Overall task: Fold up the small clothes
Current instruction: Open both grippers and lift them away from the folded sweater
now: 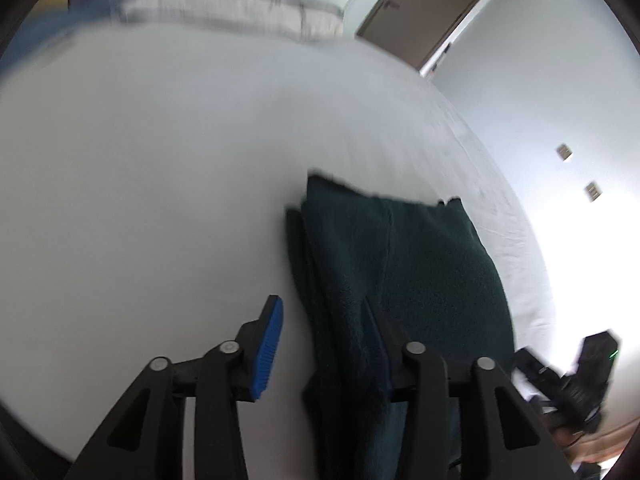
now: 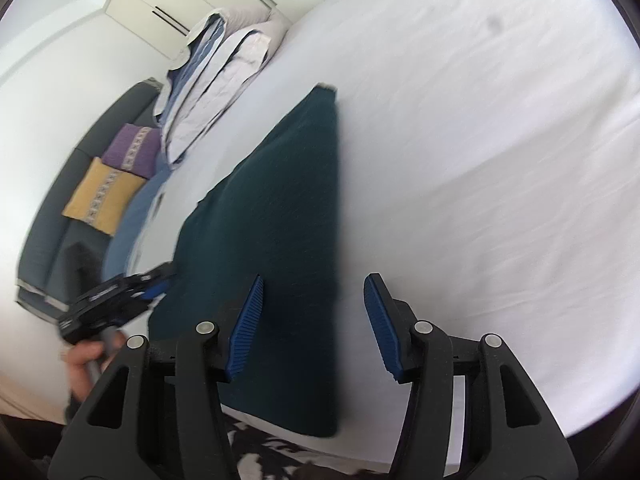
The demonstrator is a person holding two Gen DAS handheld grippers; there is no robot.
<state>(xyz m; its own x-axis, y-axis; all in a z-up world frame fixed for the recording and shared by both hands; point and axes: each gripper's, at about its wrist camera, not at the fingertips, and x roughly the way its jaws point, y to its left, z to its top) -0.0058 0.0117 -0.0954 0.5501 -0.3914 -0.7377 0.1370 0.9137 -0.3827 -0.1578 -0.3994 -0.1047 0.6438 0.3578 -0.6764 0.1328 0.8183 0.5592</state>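
1. Dark teal fleecy garment [image 2: 276, 240] is lying on the white bed sheet [image 2: 480, 160], near the bed's closer edge, and it's already a tidy long rectangle with stacked layers showing along one side in the left wrist view. I can't tell what kind of garment it is.
2. Left gripper [image 1: 324, 352] is spread wide, with one blue pad [image 1: 267, 350] out over bare sheet and the other finger sunk against or under the fabric's layered edge. Not clamped on anything as far as I can see.
3. Right gripper [image 2: 316, 328] is also released, with its jaws apart, straddling the garment's long right-hand edge and holding nothing.
4. My read: the lengthwise folds look done. Probably one more fold across the length is left, or it just needs setting aside.
5. Folded bedding [image 2: 216, 80] sits well apart, further up the bed.
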